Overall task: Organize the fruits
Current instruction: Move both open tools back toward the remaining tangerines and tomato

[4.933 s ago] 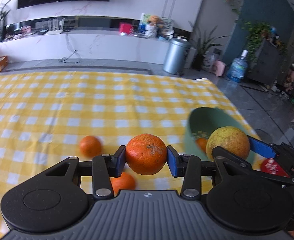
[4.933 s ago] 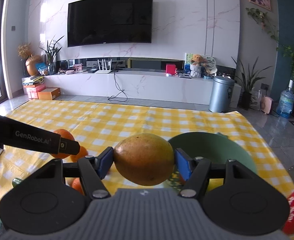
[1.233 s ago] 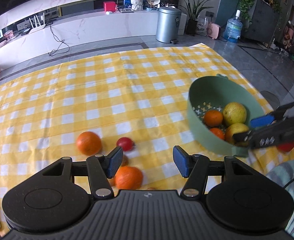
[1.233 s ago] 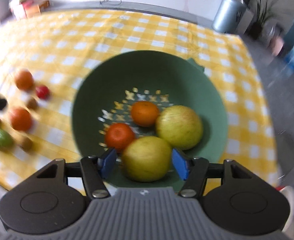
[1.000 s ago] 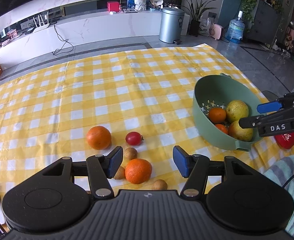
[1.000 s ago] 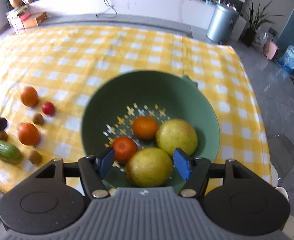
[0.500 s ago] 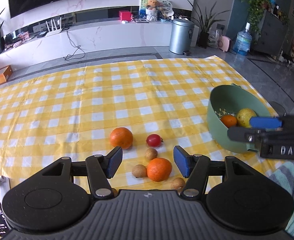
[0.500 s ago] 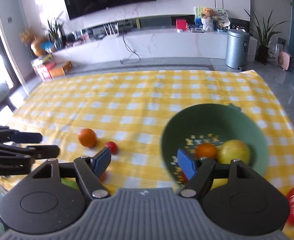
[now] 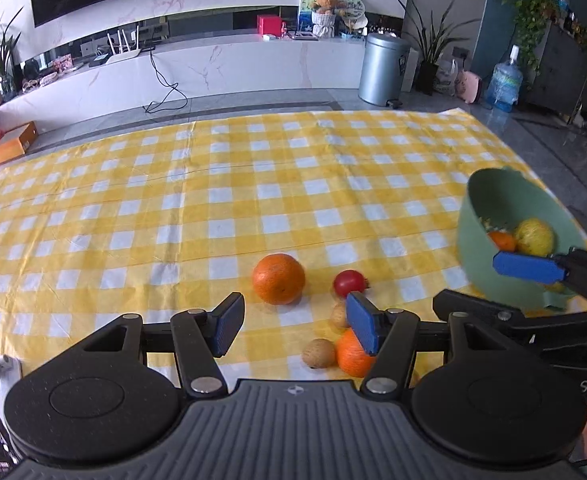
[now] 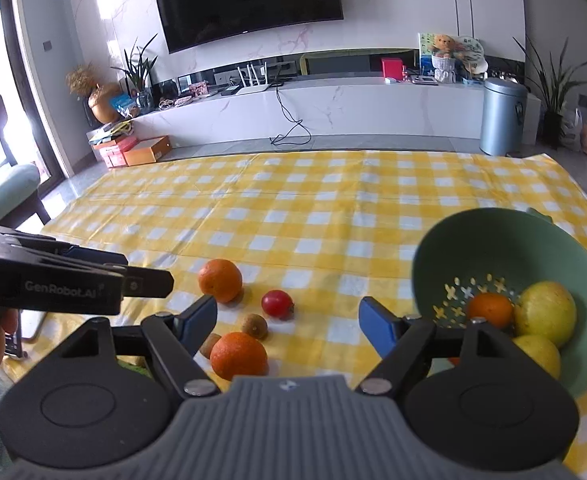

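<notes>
A green colander bowl (image 10: 493, 240) stands at the table's right and holds an orange (image 10: 490, 310) and two yellow-green fruits (image 10: 549, 314); it also shows in the left wrist view (image 9: 489, 200). On the checked cloth lie two oranges (image 10: 220, 280) (image 10: 238, 356), a red tomato (image 10: 277, 303) and small brown fruits (image 10: 254, 325). My left gripper (image 9: 293, 326) is open and empty just short of the far orange (image 9: 278, 279). My right gripper (image 10: 287, 326) is open and empty above the near orange.
A green cucumber is mostly hidden under my right gripper's left finger. The yellow checked cloth (image 9: 253, 184) covers the table beyond the fruit. Beyond the table stand a metal bin (image 10: 503, 116) and a white TV console (image 10: 333, 108).
My right gripper has let go of the yellow fruit in the bowl and pulled back and left toward the loose fruit. My left gripper has drifted left, still open.
</notes>
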Demonstrator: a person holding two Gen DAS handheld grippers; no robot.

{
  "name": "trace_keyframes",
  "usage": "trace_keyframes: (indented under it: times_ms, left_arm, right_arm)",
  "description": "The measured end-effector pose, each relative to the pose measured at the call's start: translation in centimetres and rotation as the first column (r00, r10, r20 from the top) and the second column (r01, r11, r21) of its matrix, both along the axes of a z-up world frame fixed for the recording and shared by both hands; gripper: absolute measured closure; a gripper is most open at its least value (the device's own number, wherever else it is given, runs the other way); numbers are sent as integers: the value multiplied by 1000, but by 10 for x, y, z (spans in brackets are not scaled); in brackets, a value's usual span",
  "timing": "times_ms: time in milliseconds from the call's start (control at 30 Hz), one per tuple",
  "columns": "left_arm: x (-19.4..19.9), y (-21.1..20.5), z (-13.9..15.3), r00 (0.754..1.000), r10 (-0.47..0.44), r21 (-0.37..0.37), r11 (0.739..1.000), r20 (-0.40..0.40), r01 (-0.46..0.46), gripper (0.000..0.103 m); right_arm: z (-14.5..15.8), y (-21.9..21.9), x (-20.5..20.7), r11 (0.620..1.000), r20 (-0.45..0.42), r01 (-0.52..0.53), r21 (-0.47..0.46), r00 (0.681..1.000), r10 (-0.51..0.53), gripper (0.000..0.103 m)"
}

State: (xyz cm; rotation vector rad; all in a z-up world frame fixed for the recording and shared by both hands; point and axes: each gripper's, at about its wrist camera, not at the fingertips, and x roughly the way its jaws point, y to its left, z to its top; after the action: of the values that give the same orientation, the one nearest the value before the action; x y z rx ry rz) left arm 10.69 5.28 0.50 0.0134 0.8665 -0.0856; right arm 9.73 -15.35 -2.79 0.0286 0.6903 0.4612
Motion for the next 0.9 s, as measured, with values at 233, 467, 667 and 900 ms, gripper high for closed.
trace_keyframes:
  times_ms: [233,467,667,900]
  left_arm:
    - [13,17,-23,1000,5,-77,997,-23,-7,34]
    - [14,29,-40,1000,18,-120,993,-12,-19,34]
    - [19,29,-52,1000,12,-170,985,-15,-14,34]
    - [37,31,-62,997,71,-179,982,20,-66,34]
  right_arm:
    - [-21,18,15,999,20,-13,-45,1000,14,34]
    - [-42,28,20,998,8,-49,-41,999,49,46]
    - [-59,26,29,999,-61,-48,-2,997,48,50]
    - [-70,22,44,997,-121,-19,70,992,27,52]
